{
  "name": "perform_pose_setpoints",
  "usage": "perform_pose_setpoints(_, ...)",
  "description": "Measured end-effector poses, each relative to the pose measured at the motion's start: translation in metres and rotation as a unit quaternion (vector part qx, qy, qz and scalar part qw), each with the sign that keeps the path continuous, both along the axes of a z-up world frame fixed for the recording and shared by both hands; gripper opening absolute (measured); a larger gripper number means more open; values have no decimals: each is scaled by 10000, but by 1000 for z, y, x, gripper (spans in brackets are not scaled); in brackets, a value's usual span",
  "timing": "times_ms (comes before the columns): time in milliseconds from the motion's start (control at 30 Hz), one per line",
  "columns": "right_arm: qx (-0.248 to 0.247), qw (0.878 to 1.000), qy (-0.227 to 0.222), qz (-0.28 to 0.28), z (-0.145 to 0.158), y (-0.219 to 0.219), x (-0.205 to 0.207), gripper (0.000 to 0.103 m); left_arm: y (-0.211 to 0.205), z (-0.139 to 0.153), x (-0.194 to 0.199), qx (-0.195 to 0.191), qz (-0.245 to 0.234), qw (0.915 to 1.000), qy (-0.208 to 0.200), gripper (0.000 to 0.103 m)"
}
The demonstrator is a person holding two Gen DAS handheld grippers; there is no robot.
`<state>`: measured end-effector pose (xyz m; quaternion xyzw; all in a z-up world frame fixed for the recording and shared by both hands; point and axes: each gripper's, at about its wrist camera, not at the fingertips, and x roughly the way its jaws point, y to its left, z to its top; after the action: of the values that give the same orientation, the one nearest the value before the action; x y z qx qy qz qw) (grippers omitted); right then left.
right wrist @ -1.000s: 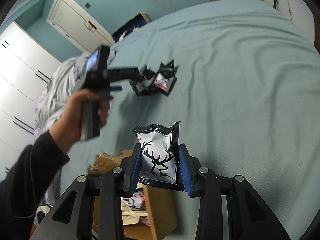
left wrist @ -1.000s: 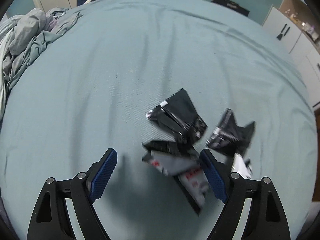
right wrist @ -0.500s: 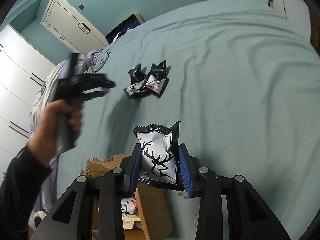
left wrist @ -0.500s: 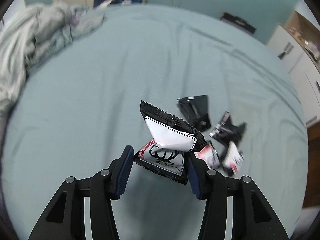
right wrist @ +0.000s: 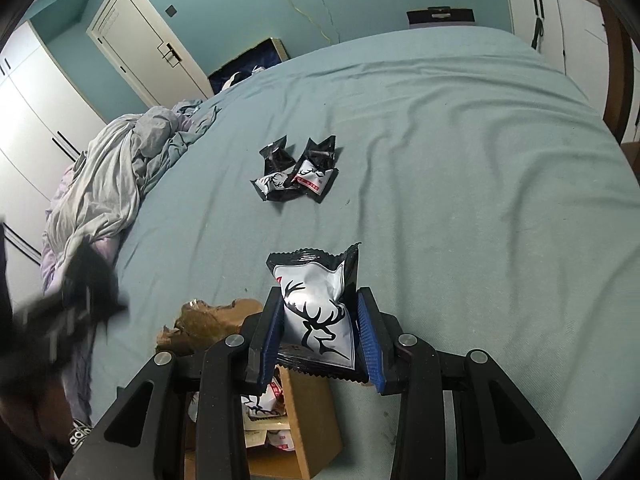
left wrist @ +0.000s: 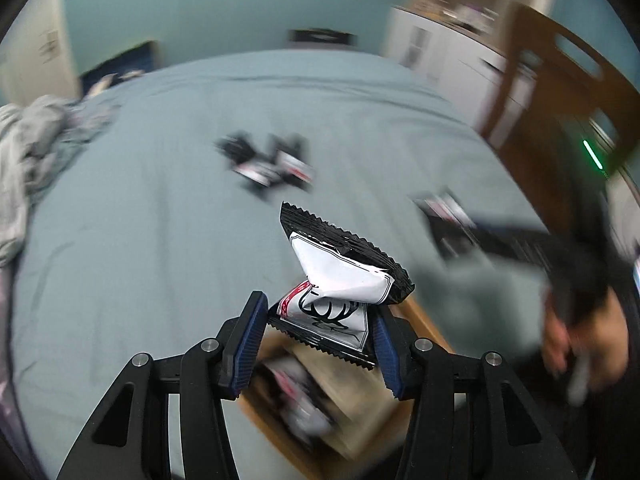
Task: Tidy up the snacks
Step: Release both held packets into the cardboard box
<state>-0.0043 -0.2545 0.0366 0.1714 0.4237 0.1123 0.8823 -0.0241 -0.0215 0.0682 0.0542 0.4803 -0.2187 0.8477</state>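
My left gripper [left wrist: 318, 334] is shut on a black-and-white deer-logo snack packet [left wrist: 340, 280], held over the open cardboard box [left wrist: 320, 408]. My right gripper [right wrist: 318, 332] is shut on another deer-logo snack packet [right wrist: 316, 312], above the same box [right wrist: 288, 436], which holds more packets. A small pile of loose packets [right wrist: 298, 174] lies on the teal bed further out; it shows blurred in the left wrist view [left wrist: 270, 162]. The right gripper appears blurred at the right of the left wrist view [left wrist: 452, 216], and the left one blurred at the left of the right wrist view [right wrist: 76, 300].
A crumpled grey blanket [right wrist: 116, 172] lies on the bed's left side. White wardrobes [right wrist: 560, 12] and a door [right wrist: 148, 40] stand along the walls. A brown wooden frame [left wrist: 560, 92] is at the right.
My left gripper closed on a packet from the pile, lifted it and swung it back over the box. The right gripper stayed still with its packet.
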Motion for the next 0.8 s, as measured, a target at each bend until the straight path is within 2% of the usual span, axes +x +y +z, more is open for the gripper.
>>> perform_pose_setpoints(100,-160,9999,-34,-41,0,5,1,34,-9,-17,-21,3,-394,9992,-14,53)
perform_pose_setpoints(167,-277,9996,14,-65,-2,9,4,34,-11,-30,-25,-1,-470,9989,93,56)
perform_pose_setpoints(200,-318,9995,31,-68,-2,11,4,34,-10,-35,-25,-34,-480,9987,172,59)
perform_pose_setpoints(267,-406,9992,33,-49,-1,15,3,34,-10,-39,-24,136,-390,9990,166,82)
perform_pose_setpoints(333,-474,9989,-20,2,1,20,2,34,-6,-36,-28,261,-205,9994,-75,88)
perform_pose_setpoints(533,-594,9976,-220,290,4,37,-5,34,21,-32,-17,616,530,9957,-440,90)
perform_pose_setpoints(667,-413,9952,-242,858,1,50,-14,36,34,-33,-5,823,930,9907,-561,90)
perform_pose_setpoints(800,-365,9925,-259,1140,-1,56,-21,36,41,-33,1,779,1134,9889,-558,90)
